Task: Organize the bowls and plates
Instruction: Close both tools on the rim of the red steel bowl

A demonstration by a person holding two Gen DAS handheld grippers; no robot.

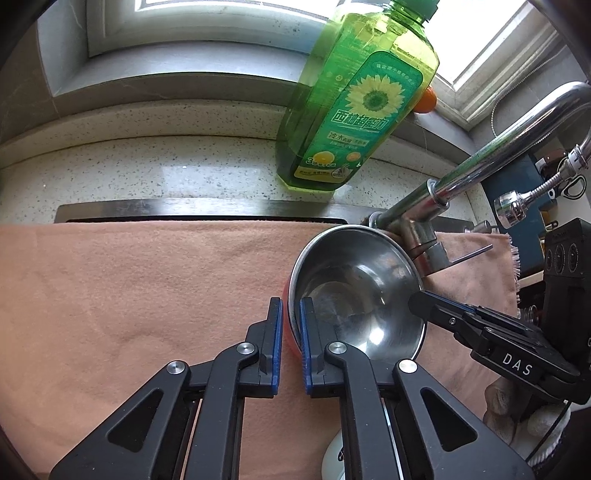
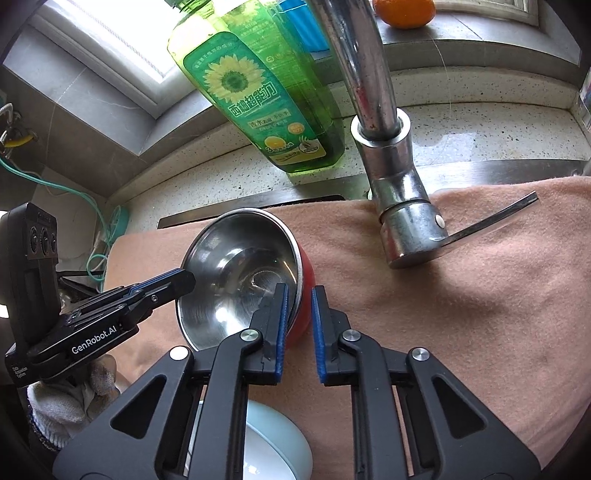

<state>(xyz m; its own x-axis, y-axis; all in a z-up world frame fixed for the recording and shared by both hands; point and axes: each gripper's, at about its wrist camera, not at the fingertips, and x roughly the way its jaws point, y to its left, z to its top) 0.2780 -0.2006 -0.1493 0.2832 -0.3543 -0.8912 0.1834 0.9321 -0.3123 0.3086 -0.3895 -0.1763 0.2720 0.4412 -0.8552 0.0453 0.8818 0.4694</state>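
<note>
The peach cloth (image 1: 129,295) lay spread over the sink area, its far edge against the steel rim (image 1: 184,208) of the sink. Beyond that rim, on the speckled counter (image 1: 110,177), stood a green detergent bottle (image 1: 354,103), upright, filled with green liquid almost to its shoulder; an orange (image 2: 404,13) sat on the window sill behind it.

On the cloth, near its far edge and just beside the base of the chrome tap (image 2: 399,206), was the steel bowl (image 1: 362,291) with a red outer wall. It stood tilted, its mouth turned toward the cameras, and its shiny inside held nothing but reflections.

The left gripper (image 1: 291,347) had its jaws closed down on the bowl's left rim: one blue pad sat inside the bowl and the other against the red outside, with only the thin wall between them. The right gripper (image 2: 299,325) gripped the opposite rim in the same way, one pad inside on the steel and one outside on the red wall. A white-gloved hand (image 2: 70,398) carried the left gripper.

At the cloth's near edge, under the grippers, lay a pale blue bowl (image 2: 280,443), partly hidden by the gripper frame; what could be seen of its white inside was bare.
</note>
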